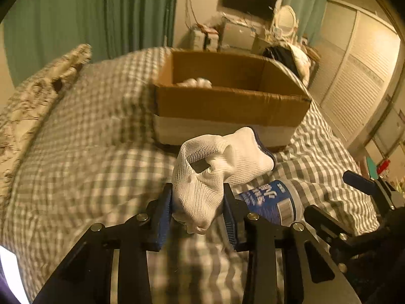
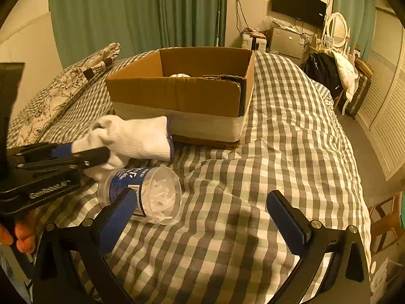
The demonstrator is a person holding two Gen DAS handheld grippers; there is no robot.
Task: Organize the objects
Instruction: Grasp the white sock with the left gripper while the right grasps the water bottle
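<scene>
My left gripper (image 1: 198, 202) is shut on a white knit glove (image 1: 217, 162) and holds it above the checked bedspread, in front of the open cardboard box (image 1: 227, 103). The glove also shows in the right wrist view (image 2: 136, 138), with the left gripper (image 2: 83, 152) at the left. A white item (image 1: 196, 83) lies inside the box (image 2: 182, 93). A clear plastic jar with a blue label (image 2: 144, 193) lies on its side on the bed, holding white pieces. My right gripper (image 2: 202, 215) is open and empty, its left finger just in front of the jar (image 1: 272, 204).
The checked bedspread (image 2: 278, 152) covers the bed. A floral pillow (image 2: 63, 93) lies at the far left. Green curtains (image 2: 126, 12), a wall screen (image 2: 298, 5), a mirror and clutter stand beyond. Louvred closet doors (image 2: 387, 116) and a wooden stool (image 2: 387, 220) are on the right.
</scene>
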